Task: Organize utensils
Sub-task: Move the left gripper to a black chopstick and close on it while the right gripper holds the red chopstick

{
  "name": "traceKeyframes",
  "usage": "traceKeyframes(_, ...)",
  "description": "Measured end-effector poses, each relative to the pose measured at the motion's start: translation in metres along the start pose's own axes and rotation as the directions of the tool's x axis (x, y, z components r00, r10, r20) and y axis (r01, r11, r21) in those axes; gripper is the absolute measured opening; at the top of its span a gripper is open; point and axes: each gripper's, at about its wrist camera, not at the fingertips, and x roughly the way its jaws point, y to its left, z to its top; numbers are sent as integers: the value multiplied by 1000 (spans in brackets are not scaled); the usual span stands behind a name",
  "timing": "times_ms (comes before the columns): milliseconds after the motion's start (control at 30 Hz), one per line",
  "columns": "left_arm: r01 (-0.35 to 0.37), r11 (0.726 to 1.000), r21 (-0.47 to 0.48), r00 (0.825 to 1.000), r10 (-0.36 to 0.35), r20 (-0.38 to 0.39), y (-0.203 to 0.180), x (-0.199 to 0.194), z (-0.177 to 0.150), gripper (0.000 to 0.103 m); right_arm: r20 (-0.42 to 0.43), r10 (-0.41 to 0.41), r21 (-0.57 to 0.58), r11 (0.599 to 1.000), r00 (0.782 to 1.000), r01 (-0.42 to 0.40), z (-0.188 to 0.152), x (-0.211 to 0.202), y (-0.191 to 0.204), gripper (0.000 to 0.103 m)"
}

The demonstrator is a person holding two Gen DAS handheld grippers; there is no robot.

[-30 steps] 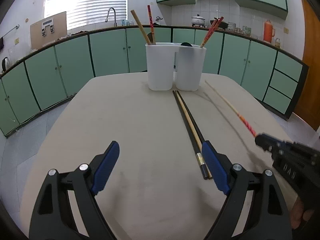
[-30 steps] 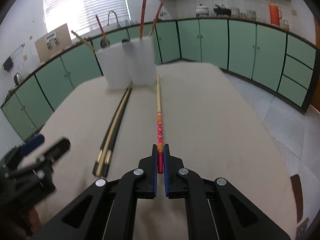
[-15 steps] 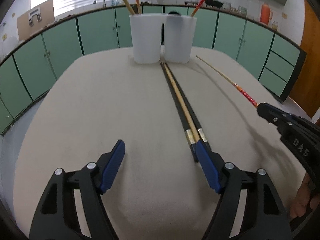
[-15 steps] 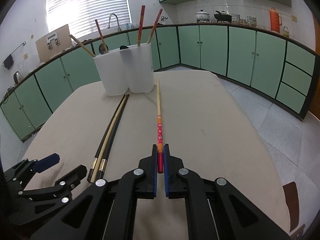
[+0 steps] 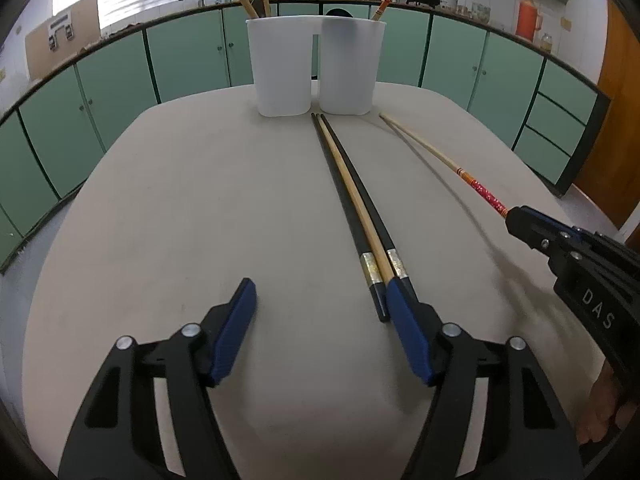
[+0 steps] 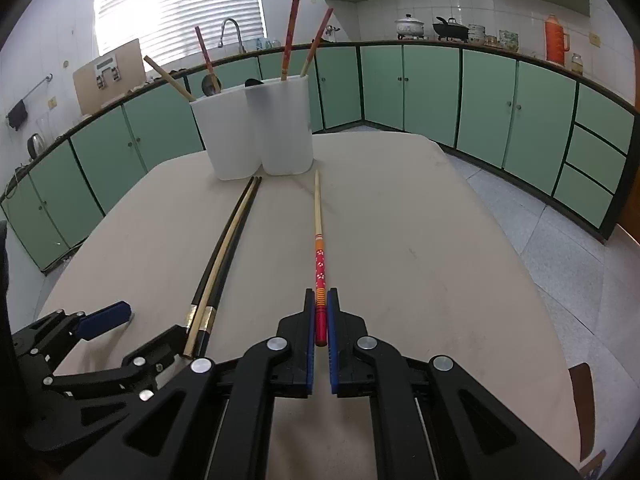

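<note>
A white twin-cup holder (image 5: 280, 68) (image 6: 286, 132) stands at the table's far end with several chopsticks and a spoon in it. Two black chopsticks and a tan one (image 5: 352, 200) (image 6: 224, 244) lie together, pointing at the holder. My left gripper (image 5: 320, 292) (image 6: 148, 324) is at their near ends. Its jaws are closing; the ends lie just inside the right pad (image 5: 404, 312), and the left pad is well apart from them. My right gripper (image 6: 320, 312) (image 5: 510, 216) is shut on the handle of a red-patterned chopstick (image 6: 320, 268) (image 5: 480, 192), whose pale tip points at the holder.
The beige table (image 5: 180, 220) has rounded edges, with tiled floor (image 6: 560, 220) beyond its right side. Green cabinets (image 6: 432, 92) line the walls behind. A person's hand (image 5: 604, 412) holds the right gripper at the lower right of the left wrist view.
The left gripper has sunk and tipped down toward the near ends of the black and tan chopsticks, and its jaws have narrowed. The right gripper and its red chopstick have stayed put.
</note>
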Motion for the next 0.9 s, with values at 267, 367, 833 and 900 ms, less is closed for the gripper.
traceKeyframes(267, 0, 998, -56, 1000, -1, -13, 10, 3, 1, 24, -9, 4, -7, 1000, 1000, -4, 0, 0, 1, 5)
traceKeyframes(367, -9, 997, -78, 1000, 8, -13, 16, 2, 1, 14, -12, 6, -10, 1000, 1000, -7, 0, 0, 3, 5)
traceKeyframes(833, 63, 997, -45, 998, -62, 22, 7, -5, -1, 35, -25, 17, -1, 1000, 1000, -17, 2, 3, -2, 5)
traceKeyframes(900, 71, 997, -25, 997, -71, 15, 2, -3, -3, 40, -27, 18, 0, 1000, 999, -18, 2, 4, -2, 5)
